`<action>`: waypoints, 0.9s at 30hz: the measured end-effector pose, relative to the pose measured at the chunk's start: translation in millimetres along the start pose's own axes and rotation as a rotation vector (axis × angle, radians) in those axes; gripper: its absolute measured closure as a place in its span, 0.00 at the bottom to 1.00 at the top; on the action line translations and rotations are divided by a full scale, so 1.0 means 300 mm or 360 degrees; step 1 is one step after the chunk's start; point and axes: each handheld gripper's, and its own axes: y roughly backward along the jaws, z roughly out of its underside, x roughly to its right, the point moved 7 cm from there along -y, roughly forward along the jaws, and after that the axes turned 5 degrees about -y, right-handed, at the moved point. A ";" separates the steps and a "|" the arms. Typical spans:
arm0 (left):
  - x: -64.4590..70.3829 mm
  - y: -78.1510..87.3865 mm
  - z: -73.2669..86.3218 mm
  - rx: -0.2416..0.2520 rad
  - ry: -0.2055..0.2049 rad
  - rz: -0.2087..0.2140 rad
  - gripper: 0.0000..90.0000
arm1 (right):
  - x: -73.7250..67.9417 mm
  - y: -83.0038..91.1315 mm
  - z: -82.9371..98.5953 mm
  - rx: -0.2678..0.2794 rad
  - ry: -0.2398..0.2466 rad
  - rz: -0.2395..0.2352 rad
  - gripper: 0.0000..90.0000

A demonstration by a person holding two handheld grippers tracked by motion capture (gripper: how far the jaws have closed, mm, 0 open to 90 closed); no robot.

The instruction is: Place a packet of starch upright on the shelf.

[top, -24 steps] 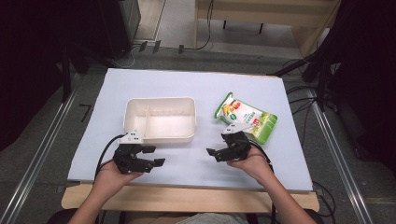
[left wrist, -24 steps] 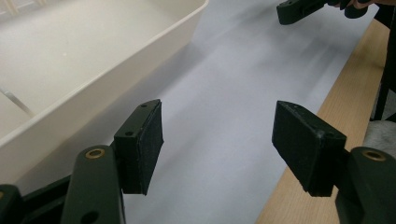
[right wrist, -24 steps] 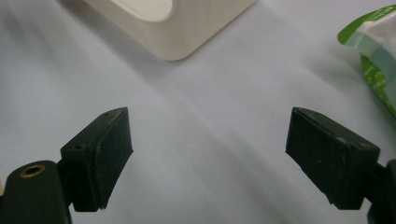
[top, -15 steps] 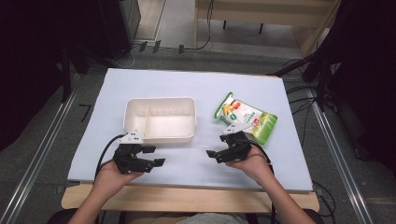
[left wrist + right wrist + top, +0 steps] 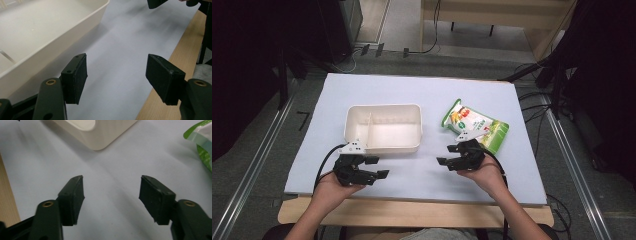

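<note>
A cream two-compartment tray [image 5: 384, 142] sits empty at the middle of the pale blue mat [image 5: 427, 95]. To its right lies a green and white snack bag [image 5: 477, 124]. My left gripper [image 5: 378, 167] rests open on the mat just in front of the tray's near left corner, its jaws pointing right. My right gripper [image 5: 446, 155] is open too, low over the mat just in front of the bag, jaws pointing left. In the left gripper view the tray [image 5: 37, 42] lies at the upper left beyond the open gripper [image 5: 116, 75]. The right gripper view shows the tray's corner [image 5: 100, 135] and the bag's edge [image 5: 202, 142] past the open gripper [image 5: 111, 195].
The mat covers a wooden table whose bare front edge [image 5: 412, 212] runs along the near side. Cables [image 5: 537, 95] trail on the floor to the right, and a wooden bench [image 5: 492, 15] stands beyond the table.
</note>
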 end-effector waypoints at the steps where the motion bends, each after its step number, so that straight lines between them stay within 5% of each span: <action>1: 0.000 -0.001 0.000 0.0002 0.0001 -0.0002 0.38 | 0.003 0.002 0.001 -0.0004 -0.0001 -0.0007 0.43; 12: -0.001 0.002 0.000 0.0002 -0.0002 -0.0001 0.38 | 0.023 0.009 0.006 -0.0050 -0.0038 0.0000 0.47; 27: -0.003 0.006 0.000 0.0000 -0.0003 -0.0010 0.38 | 0.069 0.062 -0.010 0.0023 -0.0077 0.0064 0.49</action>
